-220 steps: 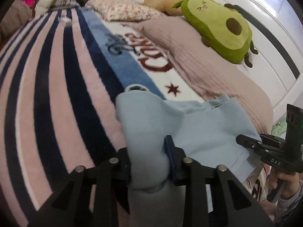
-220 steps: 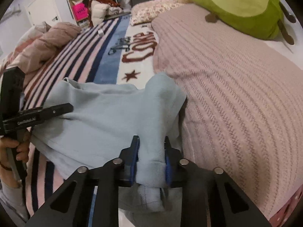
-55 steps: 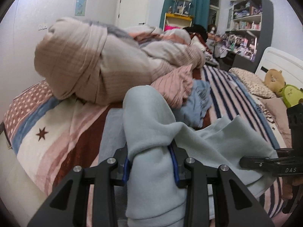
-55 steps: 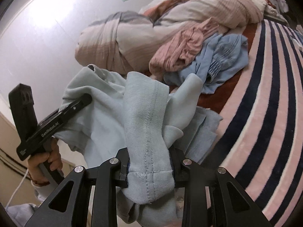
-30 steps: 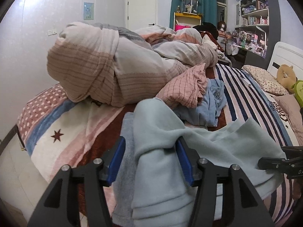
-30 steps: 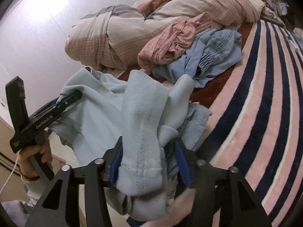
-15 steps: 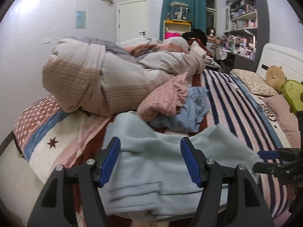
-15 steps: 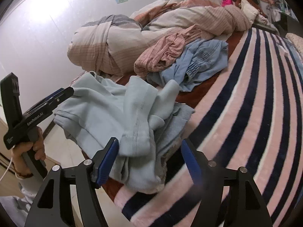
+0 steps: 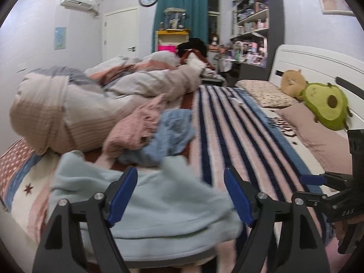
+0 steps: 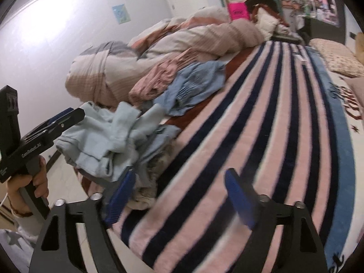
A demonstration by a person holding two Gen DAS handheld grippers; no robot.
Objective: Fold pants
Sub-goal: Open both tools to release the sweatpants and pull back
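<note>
Looking at it from here, the light blue pants (image 9: 145, 200) sit in a rumpled heap at the near corner of the bed (image 9: 238, 141), right by the pile of laundry (image 9: 150, 132). Both the left gripper (image 9: 180, 195) and right gripper (image 10: 179, 195) are spread wide, holding nothing. Honestly the bundle looks lumpy rather than neat, so I'd square up the loose flaps (image 10: 127, 118) and press the edges flat, without dragging it off the bed's edge.
</note>
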